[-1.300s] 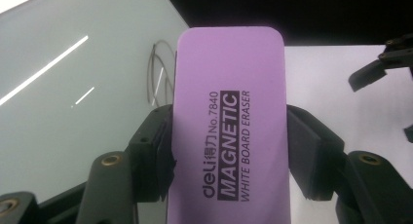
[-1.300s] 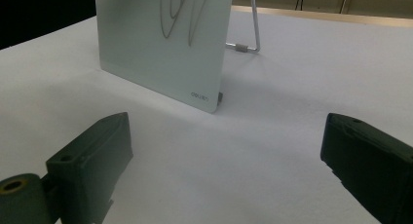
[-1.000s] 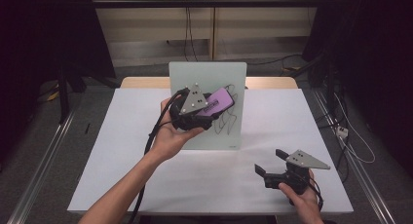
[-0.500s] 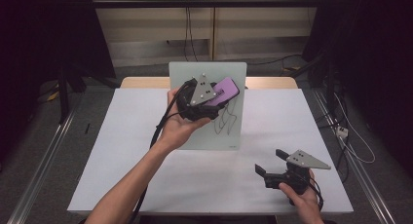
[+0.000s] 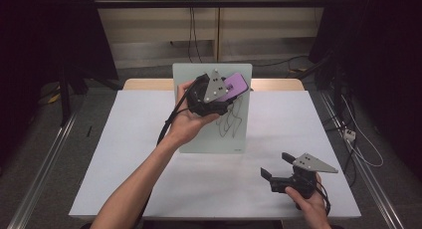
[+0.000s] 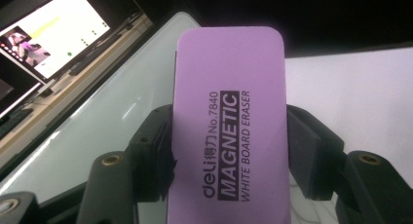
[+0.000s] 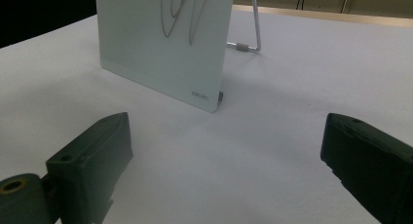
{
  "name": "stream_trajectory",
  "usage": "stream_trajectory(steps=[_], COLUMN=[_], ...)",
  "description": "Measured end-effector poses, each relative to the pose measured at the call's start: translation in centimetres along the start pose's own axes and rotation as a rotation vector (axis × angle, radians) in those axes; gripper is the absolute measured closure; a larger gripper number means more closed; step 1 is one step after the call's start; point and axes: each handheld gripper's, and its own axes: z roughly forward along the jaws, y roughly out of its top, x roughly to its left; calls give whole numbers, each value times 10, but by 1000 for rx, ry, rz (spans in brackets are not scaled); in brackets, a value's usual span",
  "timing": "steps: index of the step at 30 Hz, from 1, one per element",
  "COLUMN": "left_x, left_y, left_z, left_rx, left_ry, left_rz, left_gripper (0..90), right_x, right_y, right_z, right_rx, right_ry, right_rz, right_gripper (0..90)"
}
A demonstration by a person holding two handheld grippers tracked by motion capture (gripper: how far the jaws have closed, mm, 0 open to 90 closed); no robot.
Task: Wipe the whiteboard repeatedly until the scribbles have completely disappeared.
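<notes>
A pale glass whiteboard [image 5: 219,134] stands tilted on the white table, with black scribbles [image 5: 230,119] on its right half. My left gripper [image 5: 225,92] is shut on a purple magnetic eraser [image 5: 234,86] and holds it against the board's upper right part. In the left gripper view the eraser [image 6: 229,131] sits clamped between both jaws, with the board [image 6: 122,112] behind it. My right gripper [image 5: 271,178] rests open near the table's front right, with nothing between its jaws. The right gripper view shows the board's lower corner [image 7: 165,53] and its wire stand [image 7: 248,44].
The white table cover [image 5: 124,154] spreads around the board, with a wooden edge [image 5: 149,83] at the back. Cables [image 5: 348,134] lie on the floor at the right. A lit monitor [image 6: 58,34] appears beyond the board in the left gripper view.
My left gripper has carried the eraser up the board and slightly right, toward its top edge. The right gripper has stayed put.
</notes>
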Motion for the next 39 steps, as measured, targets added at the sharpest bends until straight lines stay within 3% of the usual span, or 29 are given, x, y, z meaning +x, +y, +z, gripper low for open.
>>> stream_trajectory(steps=[7,16,23,28,34,37,39], left_x=[-3,-5,-14,-26,-37,-30,-23], left_y=[-3,-4,-6,-11,-24,-20,-15], left_z=[9,12,15,19,20,19,17], left_rx=[42,59,80,107,124,135,130], left_ry=[3,19,27,4,-37,-63,-43], left_rz=[32,55,97,130,122,85,81], left_gripper=[407,408,409,409,410,410,410], right_x=[0,0,0,1,1,0,0], right_y=[0,0,0,0,0,0,0], right_z=[0,-1,-1,0,-1,-1,-1], right_rx=[-4,-1,0,0,0,0,0], right_ry=[2,3,2,1,1,0,-1], right_rz=[2,3,-3,-5,-1,-4,-4], right_gripper=[46,46,47,47,47,47,47])
